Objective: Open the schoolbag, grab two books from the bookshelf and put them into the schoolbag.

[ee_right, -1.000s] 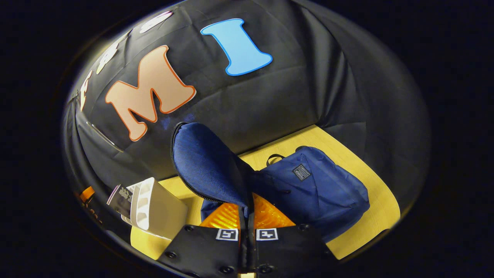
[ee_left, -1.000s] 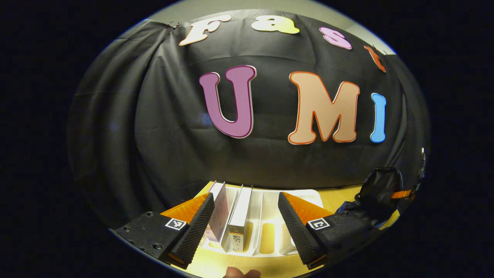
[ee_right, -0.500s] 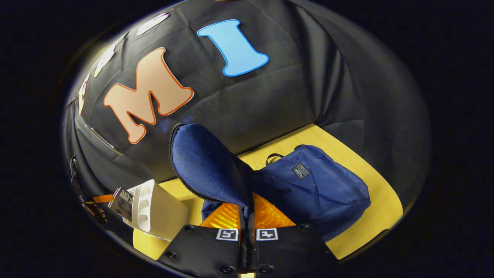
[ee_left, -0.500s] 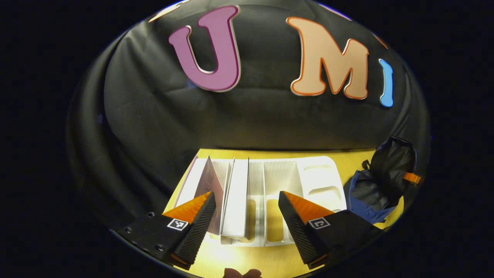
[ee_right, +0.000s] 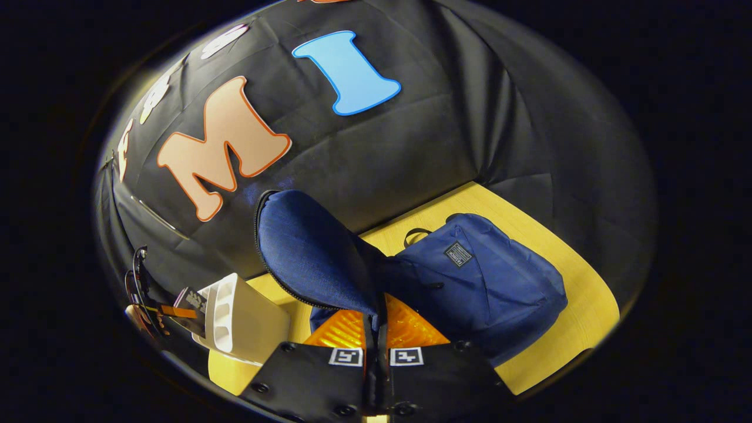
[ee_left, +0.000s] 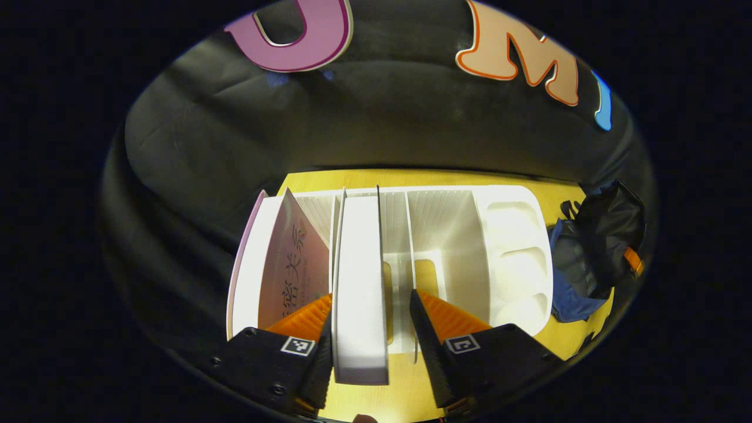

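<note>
Underneath, yellow table (ee_right: 578,305) bears bookshelf (ee_left: 511,235) and schoolbag (ee_right: 493,294) (black-draped booth).

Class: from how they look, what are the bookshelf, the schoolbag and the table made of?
Bookshelf: likely moulded plastic, glossy white, rounded edges, ribbed back.
Schoolbag: woven fabric, matte blue, creased, zip-edged.
Table: wood or wood-look laminate, yellowish, faint grain; which, unclear.

The right gripper (ee_right: 376,329) pinches the raised flap (ee_right: 311,258) of the blue schoolbag (ee_right: 487,288), with the white bookshelf (ee_right: 241,320) at nine o'clock
</note>
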`<state>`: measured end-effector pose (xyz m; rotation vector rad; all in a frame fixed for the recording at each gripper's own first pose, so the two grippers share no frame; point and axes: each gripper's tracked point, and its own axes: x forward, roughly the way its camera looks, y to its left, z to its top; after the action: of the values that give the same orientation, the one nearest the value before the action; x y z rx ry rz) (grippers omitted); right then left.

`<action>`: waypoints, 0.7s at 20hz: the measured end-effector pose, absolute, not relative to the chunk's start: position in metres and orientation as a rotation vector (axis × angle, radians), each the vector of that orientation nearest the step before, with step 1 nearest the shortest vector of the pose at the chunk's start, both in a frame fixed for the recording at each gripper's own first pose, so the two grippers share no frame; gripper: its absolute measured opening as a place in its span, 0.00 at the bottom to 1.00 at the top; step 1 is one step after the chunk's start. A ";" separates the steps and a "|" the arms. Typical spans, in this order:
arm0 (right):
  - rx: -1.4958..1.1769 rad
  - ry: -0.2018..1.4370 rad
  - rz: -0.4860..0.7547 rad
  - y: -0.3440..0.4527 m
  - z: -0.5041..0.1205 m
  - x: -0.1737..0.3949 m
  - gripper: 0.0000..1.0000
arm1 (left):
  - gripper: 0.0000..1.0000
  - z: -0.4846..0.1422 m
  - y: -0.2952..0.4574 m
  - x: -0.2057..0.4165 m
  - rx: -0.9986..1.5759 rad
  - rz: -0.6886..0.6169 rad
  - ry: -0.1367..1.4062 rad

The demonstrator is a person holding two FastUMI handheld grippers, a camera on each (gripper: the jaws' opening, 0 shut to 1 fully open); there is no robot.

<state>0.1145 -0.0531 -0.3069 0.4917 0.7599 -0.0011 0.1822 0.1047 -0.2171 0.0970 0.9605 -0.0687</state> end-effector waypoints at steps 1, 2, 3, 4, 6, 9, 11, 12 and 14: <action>0.492 0.758 -0.003 -0.054 -0.308 0.112 0.02 | 0.61 -0.220 0.107 0.181 0.106 -0.063 0.983; 0.495 0.759 -0.004 -0.055 -0.308 0.112 0.03 | 0.57 -0.223 0.110 0.177 0.117 -0.057 1.004; 0.497 0.759 -0.005 -0.055 -0.309 0.111 0.02 | 0.53 -0.228 0.112 0.176 0.122 -0.054 1.030; 0.498 0.760 -0.005 -0.056 -0.309 0.112 0.03 | 0.43 -0.228 0.113 0.173 0.115 -0.059 1.049; 0.503 0.762 -0.006 -0.055 -0.310 0.111 0.02 | 0.39 -0.231 0.111 0.173 0.126 -0.091 1.071; 0.504 0.766 -0.005 -0.056 -0.311 0.109 0.03 | 0.39 -0.230 0.107 0.176 0.121 -0.145 1.056; 0.505 0.766 -0.006 -0.055 -0.312 0.109 0.02 | 0.38 -0.230 0.108 0.175 0.109 -0.150 1.053; 0.508 0.766 -0.008 -0.055 -0.312 0.110 0.02 | 0.37 -0.229 0.109 0.174 0.112 -0.152 1.048; 0.516 0.766 -0.011 -0.054 -0.313 0.110 0.03 | 0.37 -0.222 0.112 0.176 0.126 -0.153 1.034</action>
<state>0.1102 -0.0545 -0.3131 0.5159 0.7661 -0.0114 0.1759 0.1124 -0.2223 0.1262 1.0336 -0.1525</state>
